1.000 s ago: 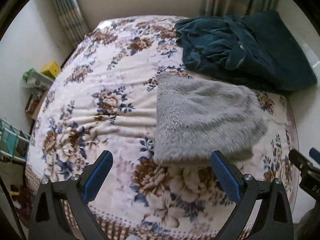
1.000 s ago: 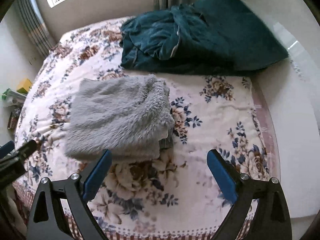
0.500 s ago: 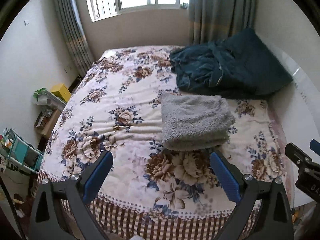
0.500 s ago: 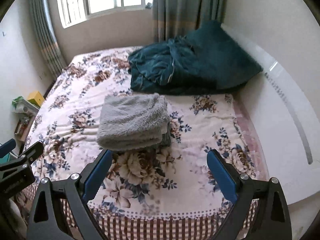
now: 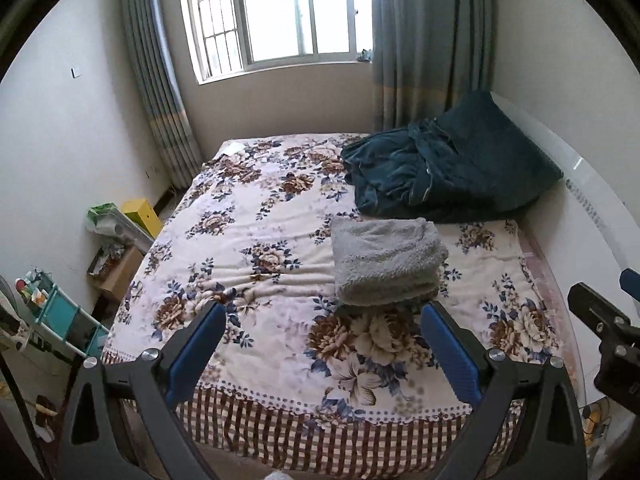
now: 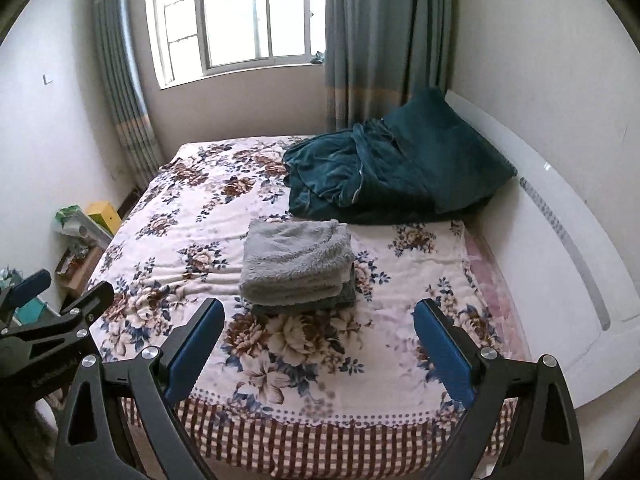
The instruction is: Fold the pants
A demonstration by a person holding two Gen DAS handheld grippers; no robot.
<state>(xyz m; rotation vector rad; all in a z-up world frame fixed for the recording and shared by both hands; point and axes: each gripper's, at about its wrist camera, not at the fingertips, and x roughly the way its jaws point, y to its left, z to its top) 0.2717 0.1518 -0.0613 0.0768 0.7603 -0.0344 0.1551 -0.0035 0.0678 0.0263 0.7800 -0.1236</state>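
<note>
The grey fleece pants (image 5: 386, 266) (image 6: 298, 266) lie folded in a neat stack on the floral bed cover, right of the bed's middle. My left gripper (image 5: 322, 318) is open and empty, held back beyond the foot of the bed. My right gripper (image 6: 316, 314) is open and empty too, at about the same distance from the stack. Each gripper appears at the edge of the other's view: the right gripper's body (image 5: 608, 328) and the left gripper's body (image 6: 52, 320).
A dark teal blanket and pillow (image 5: 448, 176) are heaped at the far right of the bed (image 5: 248, 216), against the white headboard (image 6: 560, 240). Boxes and a small shelf (image 5: 52, 308) stand on the floor to the left. A window and curtains are behind.
Both grippers have pulled well back and up from the folded pants, so the whole bed and window have come into view. The pants stay where they were.
</note>
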